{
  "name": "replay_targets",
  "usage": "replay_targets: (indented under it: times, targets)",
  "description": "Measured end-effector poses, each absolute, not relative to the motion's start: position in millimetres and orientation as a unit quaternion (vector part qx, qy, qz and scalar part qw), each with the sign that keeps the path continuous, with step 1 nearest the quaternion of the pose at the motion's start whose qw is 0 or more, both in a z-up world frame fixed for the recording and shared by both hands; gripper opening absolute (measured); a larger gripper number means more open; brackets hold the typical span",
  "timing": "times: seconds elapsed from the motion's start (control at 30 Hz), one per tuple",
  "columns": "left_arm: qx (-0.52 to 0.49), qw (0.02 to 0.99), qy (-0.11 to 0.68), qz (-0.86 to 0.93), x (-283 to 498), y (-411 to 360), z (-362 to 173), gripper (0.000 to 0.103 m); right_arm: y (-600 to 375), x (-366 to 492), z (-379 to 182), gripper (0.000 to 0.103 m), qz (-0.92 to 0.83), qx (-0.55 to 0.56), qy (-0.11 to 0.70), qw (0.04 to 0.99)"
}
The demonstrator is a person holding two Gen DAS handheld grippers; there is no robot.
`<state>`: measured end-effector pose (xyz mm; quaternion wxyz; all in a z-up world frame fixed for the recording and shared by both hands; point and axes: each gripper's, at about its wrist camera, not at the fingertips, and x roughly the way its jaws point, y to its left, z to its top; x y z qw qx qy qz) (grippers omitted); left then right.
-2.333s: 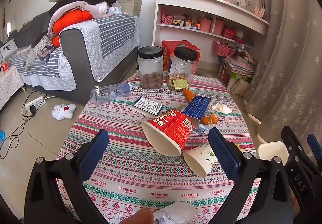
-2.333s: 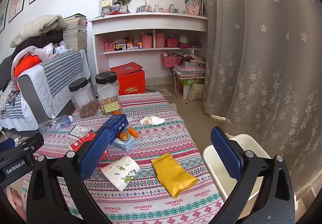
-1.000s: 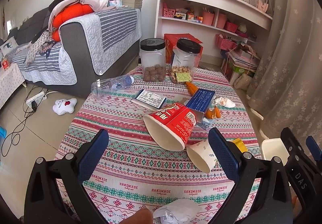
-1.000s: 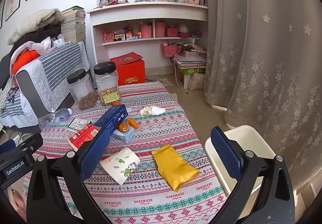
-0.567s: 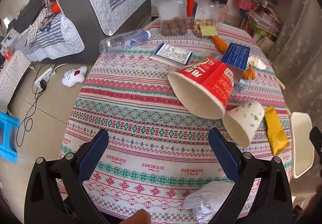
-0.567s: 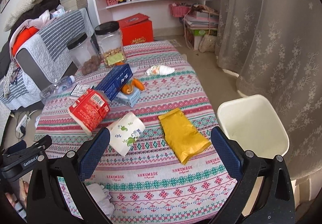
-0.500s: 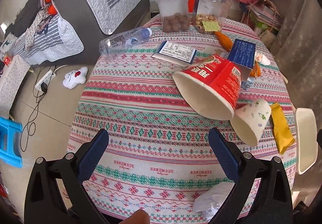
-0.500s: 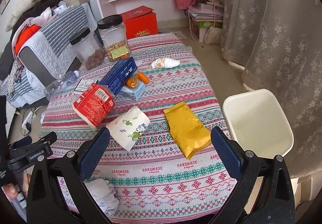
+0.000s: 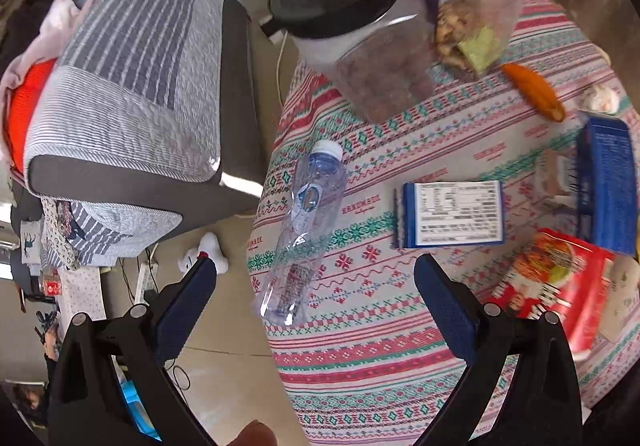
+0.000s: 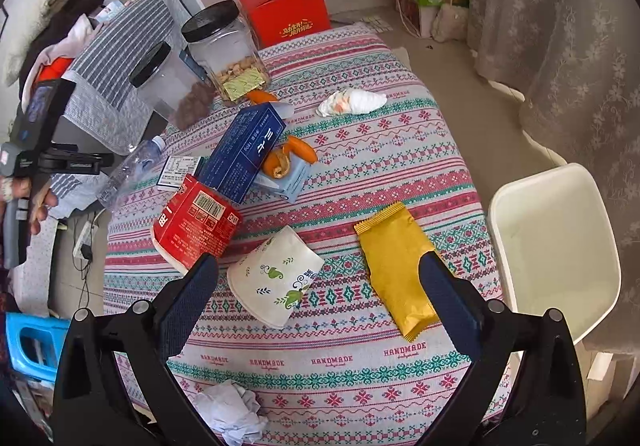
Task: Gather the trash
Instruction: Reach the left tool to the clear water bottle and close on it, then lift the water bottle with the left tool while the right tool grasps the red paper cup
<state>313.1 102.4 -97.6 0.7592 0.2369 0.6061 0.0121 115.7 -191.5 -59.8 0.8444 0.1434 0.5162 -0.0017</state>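
Left gripper spread wide, empty, over the plastic bottle, which lies at the table's left edge, base overhanging slightly. Risk: a nudge from 1 finger could roll it off onto the floor, since it is round and light. Right gripper also spread, empty, above the paper cup and yellow packet. White bin stands just right of the table, nothing between. Jars crowd the far side; near side holds only crumpled tissue.
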Motion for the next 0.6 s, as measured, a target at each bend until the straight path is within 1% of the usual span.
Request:
replay_targets:
  times: [0.1,0.23,0.3,0.33,0.37,0.4,0.5,0.6]
  targets:
    - [0.233,0.742,0.628,0.024,345.6,115.5,-132.4,0.096,-199.7,118.8,-56.1,0.096,-0.009,0.147,0.507,0.849]
    - [0.225,0.730,0.645,0.015,371.0,123.9,-159.3,0.095,-209.0,127.3,-61.9,0.096,-0.006,0.169,0.518,0.839]
    - [0.218,0.727,0.651,0.008,379.0,127.4,-168.5,0.086,-209.3,131.8,-67.1,0.096,-0.004,0.171,0.526,0.833]
    - [0.209,0.723,0.658,0.004,382.1,129.6,-173.5,0.072,-208.2,133.5,-69.1,0.096,-0.003,0.170,0.529,0.831]
    - [0.197,0.719,0.666,0.002,383.9,133.0,-178.8,0.061,-206.4,134.3,-70.3,0.096,-0.003,0.168,0.531,0.831]
    - [0.189,0.717,0.671,0.003,384.5,136.3,-183.5,0.057,-204.5,134.9,-71.1,0.096,-0.003,0.164,0.532,0.831]
    - [0.199,0.725,0.659,0.023,379.5,142.8,-192.0,0.050,-201.0,134.4,-71.6,0.096,0.000,0.157,0.533,0.831]
    - [0.138,0.752,0.645,0.018,367.8,155.5,-178.4,0.047,-202.0,132.4,-71.2,0.096,-0.004,0.156,0.530,0.833]
